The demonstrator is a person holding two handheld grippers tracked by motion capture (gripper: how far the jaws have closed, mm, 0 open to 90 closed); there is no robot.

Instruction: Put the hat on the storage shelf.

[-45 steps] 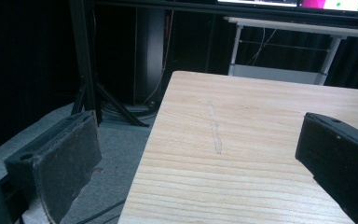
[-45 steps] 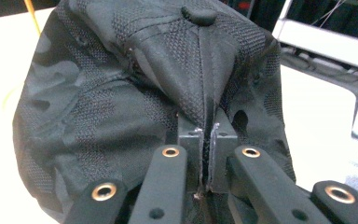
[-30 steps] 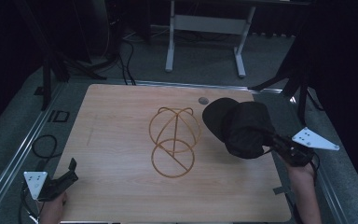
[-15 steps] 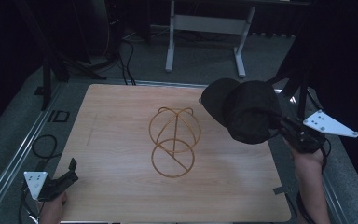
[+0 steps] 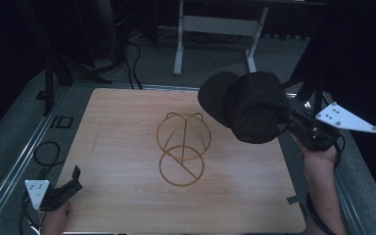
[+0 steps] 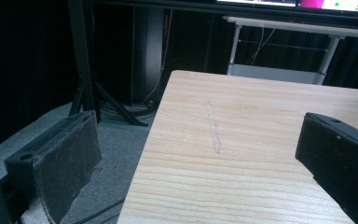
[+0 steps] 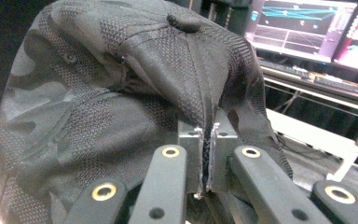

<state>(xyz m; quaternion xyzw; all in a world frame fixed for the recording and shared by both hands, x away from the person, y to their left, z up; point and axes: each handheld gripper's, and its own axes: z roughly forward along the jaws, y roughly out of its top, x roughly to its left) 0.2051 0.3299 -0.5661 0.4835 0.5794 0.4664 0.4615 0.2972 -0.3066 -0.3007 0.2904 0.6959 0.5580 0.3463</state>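
Observation:
A black camouflage cap (image 5: 247, 105) hangs in the air above the right side of the wooden table (image 5: 127, 147), its brim pointing left. My right gripper (image 5: 293, 122) is shut on the cap's back edge; in the right gripper view its jaws pinch the fabric (image 7: 207, 140) of the cap (image 7: 112, 93). A gold wire hat stand (image 5: 182, 147) with a domed top and a ring base stands at the table's middle, left of and below the cap. My left gripper (image 5: 73, 178) rests open at the table's near left corner, its fingers (image 6: 60, 163) apart over the table edge (image 6: 168, 140) with nothing between them.
A white metal frame (image 5: 215, 29) stands on the floor beyond the table. Cables (image 5: 49, 152) lie along the left rail. Monitors (image 7: 307, 28) glow behind the cap in the right gripper view. A faint scratch (image 6: 213, 130) marks the tabletop.
My right gripper has lifted the cap higher and carried it slightly back from the table's right side. The left gripper and the wire stand have stayed put.

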